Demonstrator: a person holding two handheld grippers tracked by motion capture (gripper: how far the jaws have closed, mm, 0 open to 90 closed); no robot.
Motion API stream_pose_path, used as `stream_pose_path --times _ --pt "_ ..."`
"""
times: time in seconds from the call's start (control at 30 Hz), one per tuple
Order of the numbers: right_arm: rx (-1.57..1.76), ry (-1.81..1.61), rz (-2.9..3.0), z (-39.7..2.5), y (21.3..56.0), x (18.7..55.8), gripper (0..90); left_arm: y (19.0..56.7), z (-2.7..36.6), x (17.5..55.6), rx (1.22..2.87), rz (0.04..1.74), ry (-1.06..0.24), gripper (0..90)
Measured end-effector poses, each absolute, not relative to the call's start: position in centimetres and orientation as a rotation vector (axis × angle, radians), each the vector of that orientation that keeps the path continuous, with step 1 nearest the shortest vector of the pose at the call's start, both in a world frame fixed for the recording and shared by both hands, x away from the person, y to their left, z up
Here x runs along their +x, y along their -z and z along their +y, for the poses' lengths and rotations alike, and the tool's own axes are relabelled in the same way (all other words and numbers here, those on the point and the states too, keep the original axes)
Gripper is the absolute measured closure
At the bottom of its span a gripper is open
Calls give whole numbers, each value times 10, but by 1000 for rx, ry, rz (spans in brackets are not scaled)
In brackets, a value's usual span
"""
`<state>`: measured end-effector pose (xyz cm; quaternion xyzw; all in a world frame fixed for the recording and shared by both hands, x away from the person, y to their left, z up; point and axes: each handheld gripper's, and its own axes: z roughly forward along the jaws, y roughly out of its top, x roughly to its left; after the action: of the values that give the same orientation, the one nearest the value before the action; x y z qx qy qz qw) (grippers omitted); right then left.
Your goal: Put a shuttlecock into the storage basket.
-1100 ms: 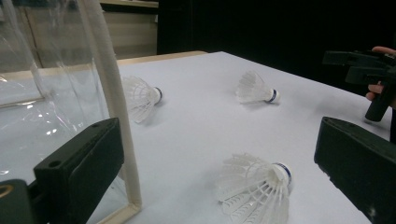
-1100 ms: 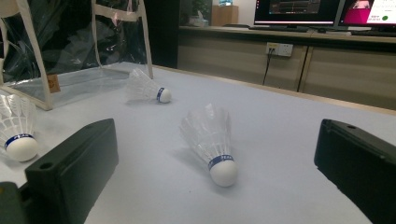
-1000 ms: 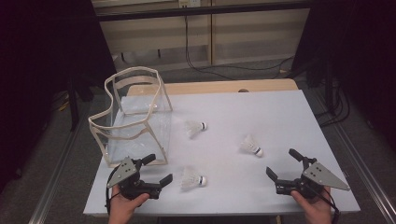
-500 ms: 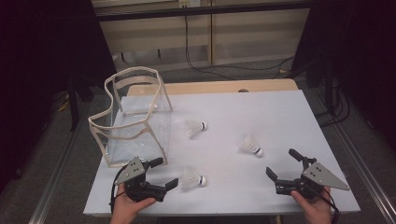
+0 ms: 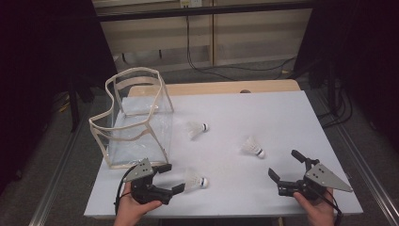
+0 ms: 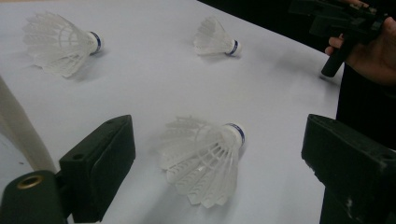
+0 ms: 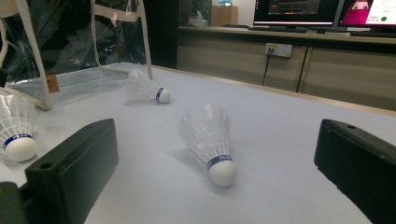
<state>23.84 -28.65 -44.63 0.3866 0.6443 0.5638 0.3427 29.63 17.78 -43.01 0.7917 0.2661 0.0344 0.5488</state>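
Black jaws of the left tongs [image 5: 170,178] stand spread wide, low over the white counter [image 5: 282,113], with the near shuttlecock [image 5: 195,181] lying on its side between their tips and just ahead of them. From the left gripper view the same tongs [image 6: 219,154] frame that near shuttlecock [image 6: 205,158]: its feather skirt fans toward the camera, its white cork with a blue band points away, and neither jaw touches it, though the gap on the left side looks narrow and I cannot judge it finely.

The right tongs [image 5: 287,166] are likewise spread and hold nothing, resting near the front right corner of the counter in the person's right hand [image 5: 316,211]. From the right gripper view these tongs [image 7: 217,154] look toward the right shuttlecock [image 7: 210,140], which lies beyond the jaw tips with its cork toward the camera. In the high view that right shuttlecock [image 5: 252,147] sits well apart from the right tongs, up and to their left.

Farther out, the far shuttlecock [image 5: 196,128] lies near the middle of the counter, just beside the clear bag [image 5: 134,122]. This bag, of clear plastic with cream trim, stands upright and open-topped at the counter's left edge, close behind the left tongs.
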Motion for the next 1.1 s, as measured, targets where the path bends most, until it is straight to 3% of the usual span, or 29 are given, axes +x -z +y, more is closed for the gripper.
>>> stream_pose_path --times 0.73,1.1 --pt "1002 -1462 1682 -286 446 239 0 437 162 297 2020 580 11 319" --pt "1000 -1463 1679 -286 446 239 0 441 157 297 2051 544 11 365"
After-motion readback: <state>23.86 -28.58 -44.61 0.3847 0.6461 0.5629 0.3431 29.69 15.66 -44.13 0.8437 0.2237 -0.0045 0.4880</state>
